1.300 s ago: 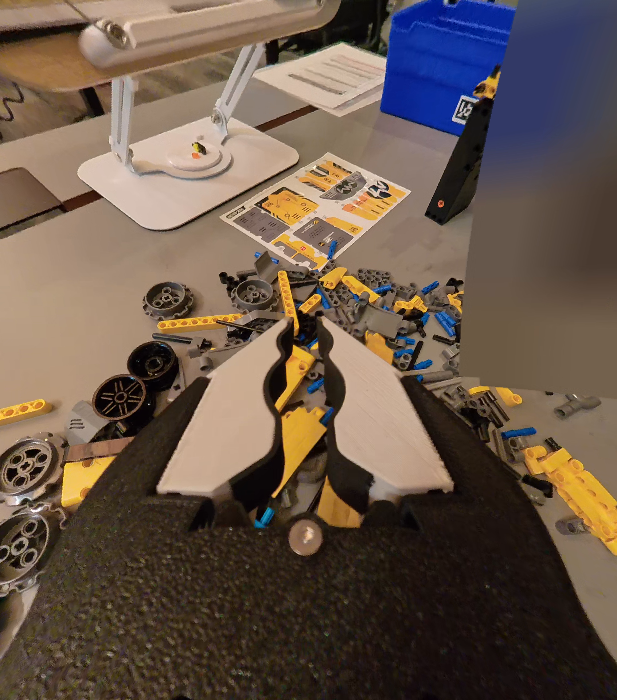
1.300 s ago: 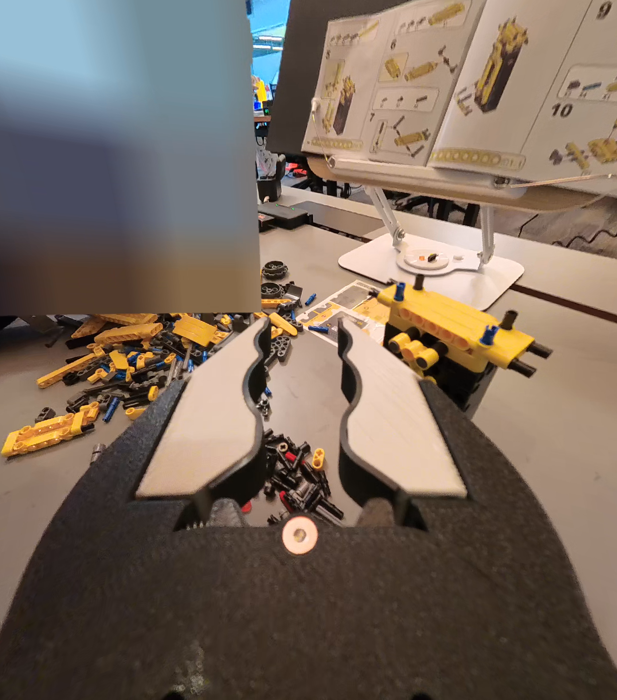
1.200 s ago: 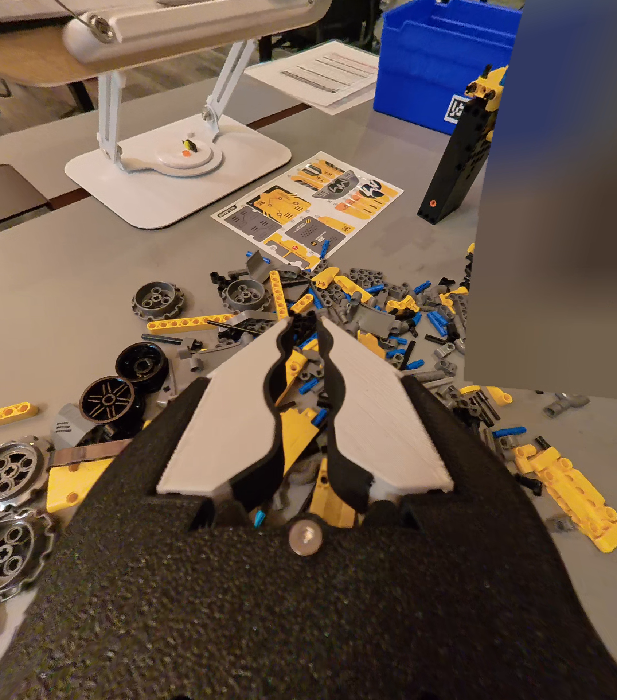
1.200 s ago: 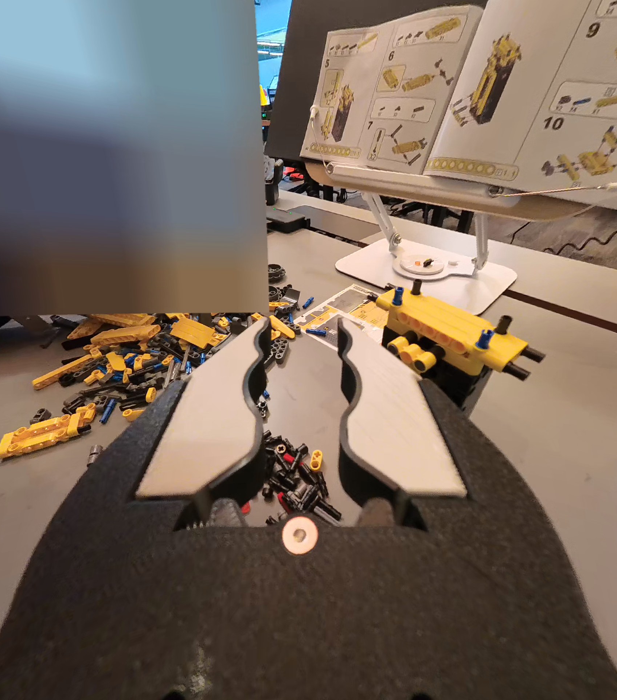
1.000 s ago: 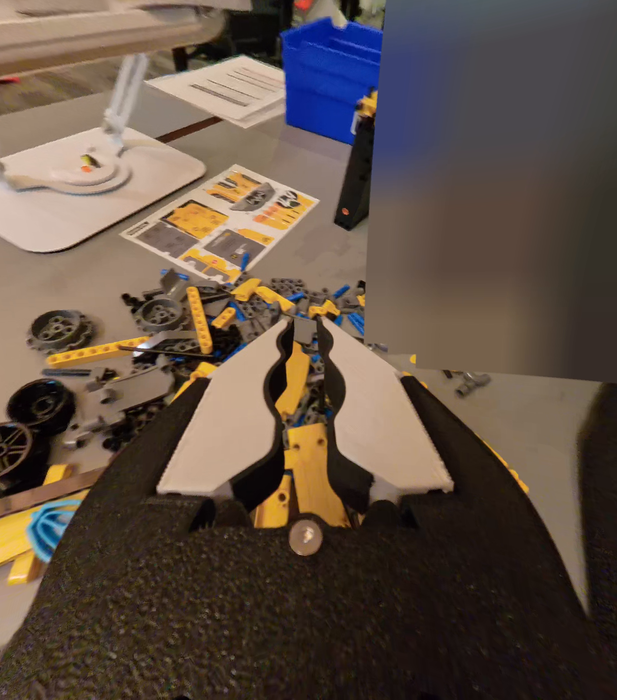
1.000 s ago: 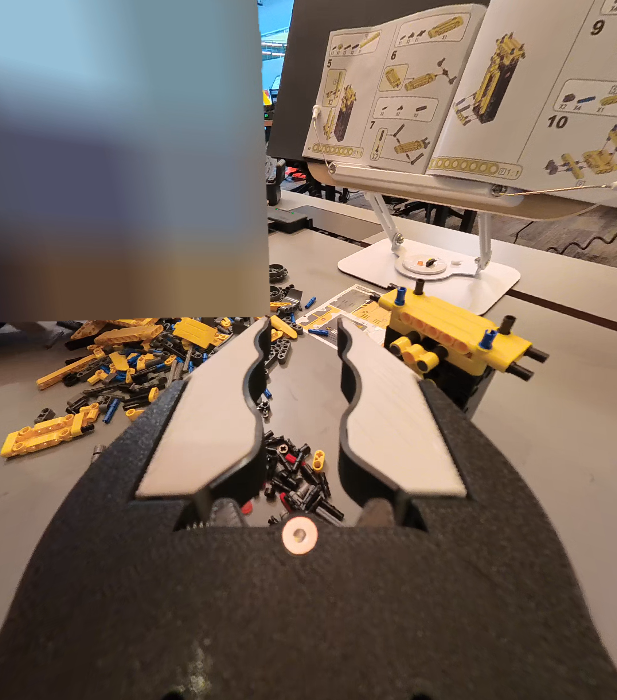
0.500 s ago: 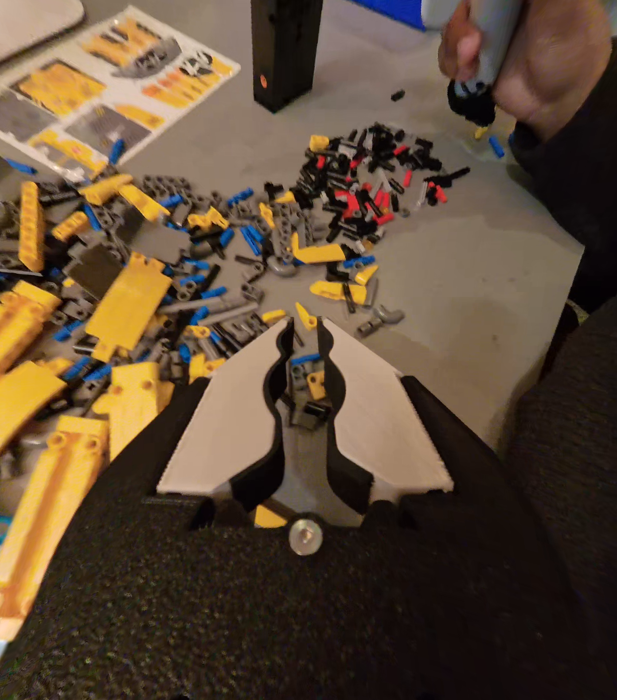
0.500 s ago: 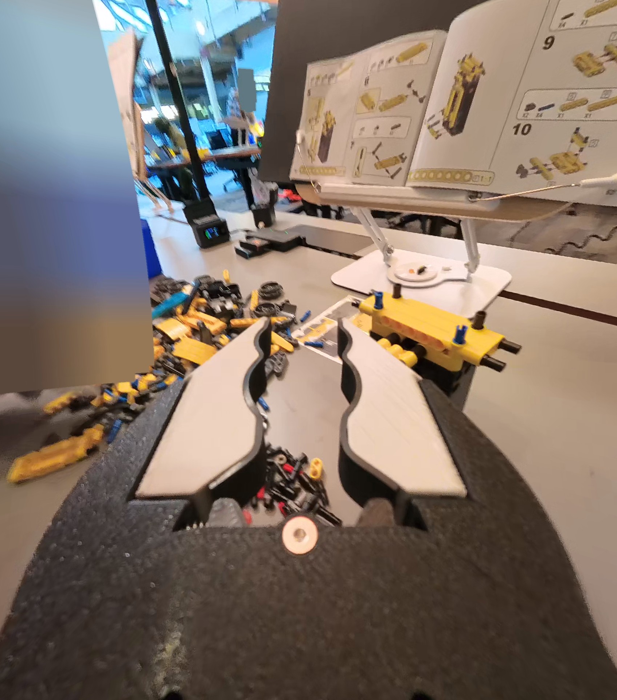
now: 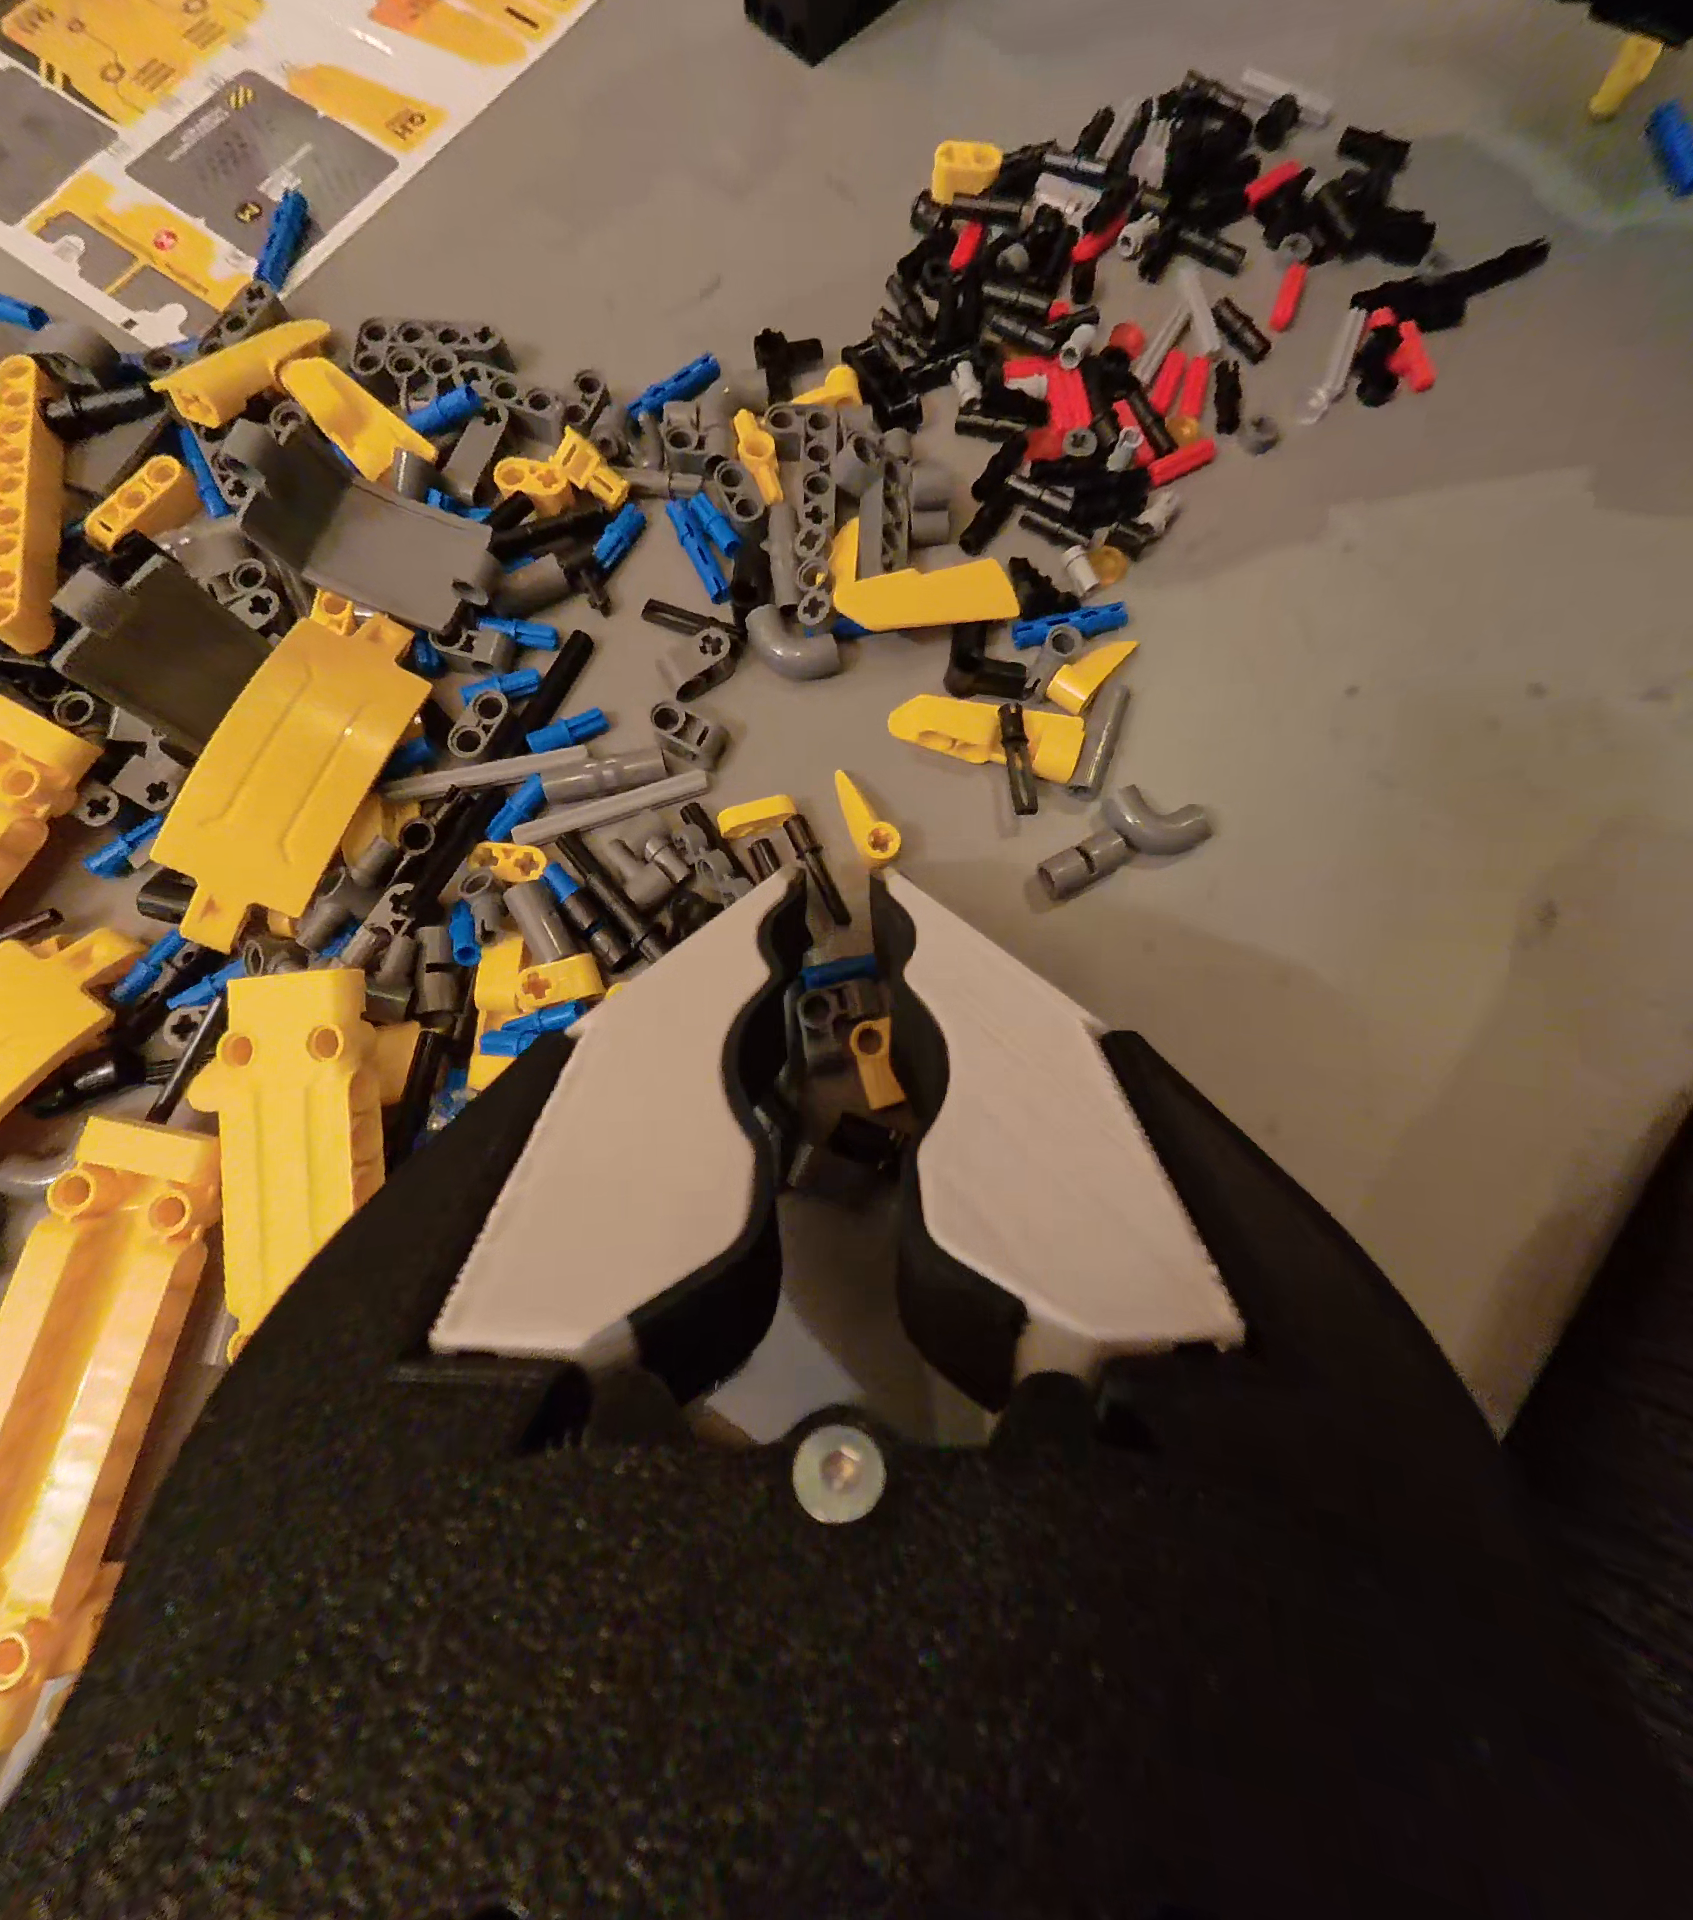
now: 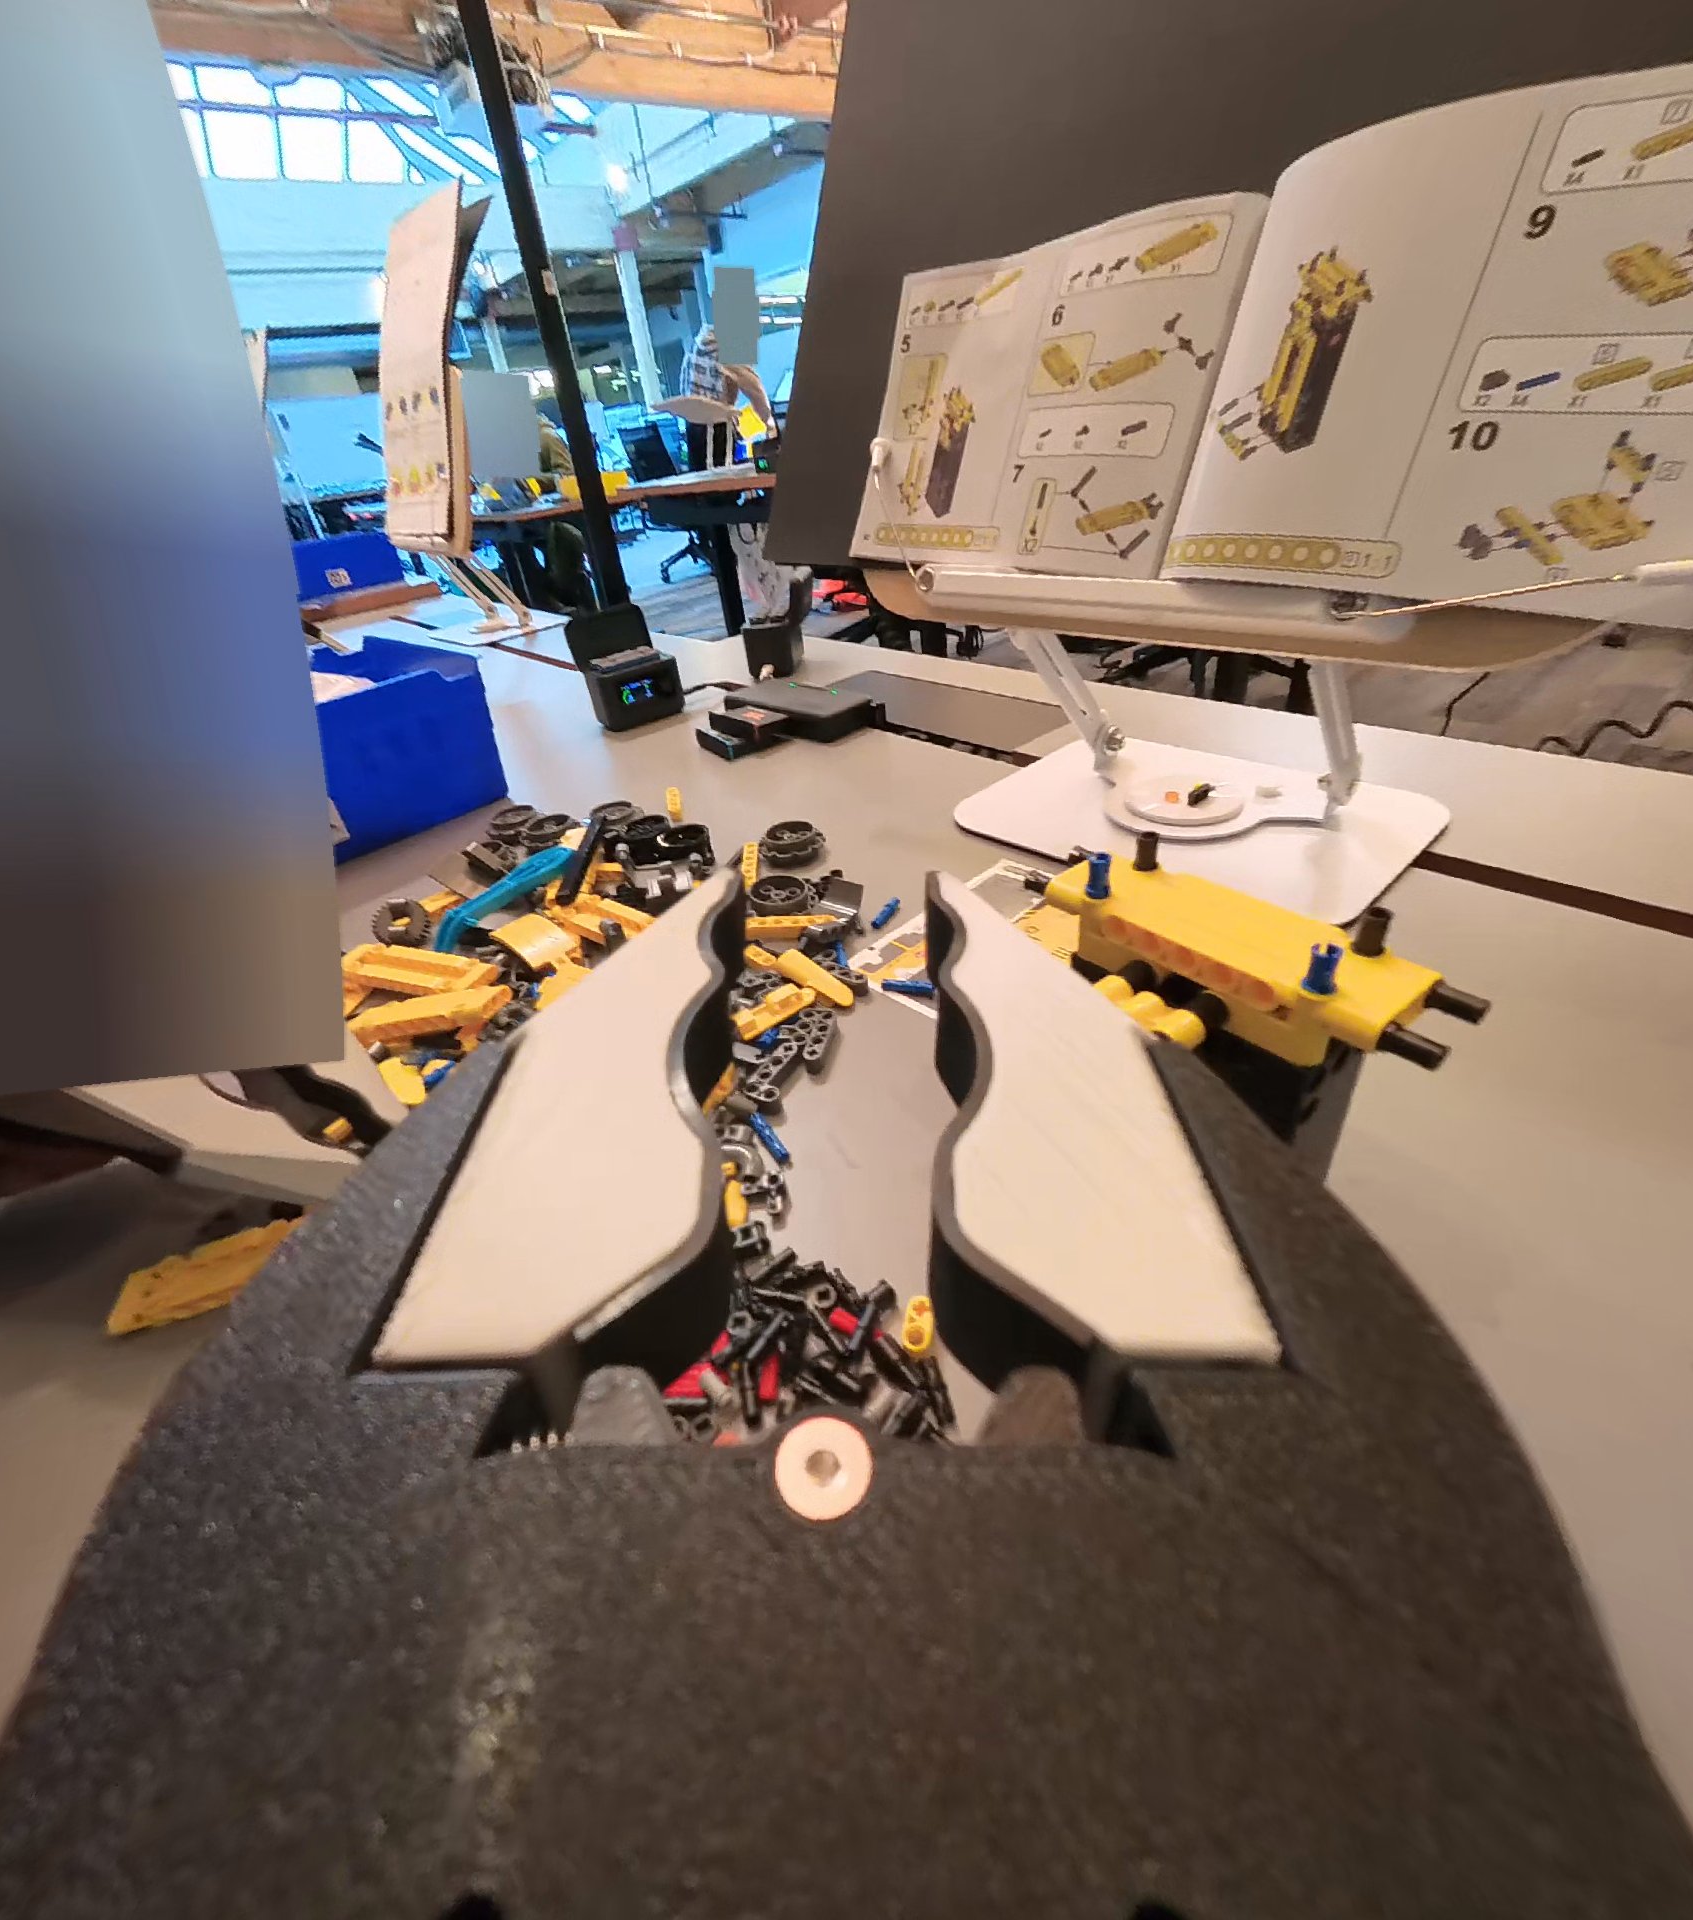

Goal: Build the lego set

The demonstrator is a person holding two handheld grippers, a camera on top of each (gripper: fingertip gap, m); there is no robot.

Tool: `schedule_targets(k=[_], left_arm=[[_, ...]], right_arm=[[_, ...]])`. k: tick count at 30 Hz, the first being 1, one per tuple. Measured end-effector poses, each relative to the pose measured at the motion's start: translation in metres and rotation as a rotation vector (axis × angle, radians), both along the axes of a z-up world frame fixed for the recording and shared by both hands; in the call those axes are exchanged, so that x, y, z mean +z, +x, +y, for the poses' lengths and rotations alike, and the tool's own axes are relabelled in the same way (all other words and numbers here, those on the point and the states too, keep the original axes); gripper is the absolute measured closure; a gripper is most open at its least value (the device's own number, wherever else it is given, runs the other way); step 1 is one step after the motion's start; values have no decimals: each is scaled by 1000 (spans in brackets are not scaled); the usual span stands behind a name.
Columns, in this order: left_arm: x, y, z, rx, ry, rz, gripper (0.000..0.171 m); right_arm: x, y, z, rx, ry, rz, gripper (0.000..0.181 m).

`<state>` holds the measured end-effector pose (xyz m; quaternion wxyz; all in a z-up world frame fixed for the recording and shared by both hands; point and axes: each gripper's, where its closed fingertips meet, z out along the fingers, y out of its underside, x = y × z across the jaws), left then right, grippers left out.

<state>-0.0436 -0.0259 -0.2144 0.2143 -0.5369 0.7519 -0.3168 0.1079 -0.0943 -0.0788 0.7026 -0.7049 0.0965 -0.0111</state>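
Observation:
My left gripper (image 9: 842,891) hangs low over the near edge of a heap of loose building parts (image 9: 468,665). Its jaws stand a narrow gap apart and hold nothing. A black pin (image 9: 818,862), a blue pin (image 9: 837,971) and a small yellow piece (image 9: 871,1060) lie on the table beneath the gap. My right gripper (image 10: 834,904) is open and empty above a small pile of black and red pins (image 10: 811,1340). A yellow and black assembly (image 10: 1237,977) stands just right of its right finger.
Large yellow panels (image 9: 281,748) lie at the left, with a black and red pin pile (image 9: 1133,312) farther off and a sticker sheet (image 9: 146,156) at the top left. An open instruction booklet (image 10: 1341,364) rests on a white stand (image 10: 1206,831). A blue bin (image 10: 406,748) stands at the left. The grippers' ends are close to 20 centimetres from one another.
My left gripper has swung right and tipped down, from looking across the table to looking down on the heap's near edge. My right gripper turned slightly left and stayed open.

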Motion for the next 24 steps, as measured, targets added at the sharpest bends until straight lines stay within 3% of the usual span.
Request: schedule_targets(k=[16, 21, 24], left_arm=[[-3, 0, -3, -66, 61, 7, 170], [31, 10, -2, -85, 85, -206, 170], [52, 20, 9, -65, 212, -355, 170]], right_arm=[[-6, 3, 2, -11, -28, 0, 147], [-11, 2, 6, 12, -35, 28, 147], [-13, -21, 16, 154, -22, 95, 147]])
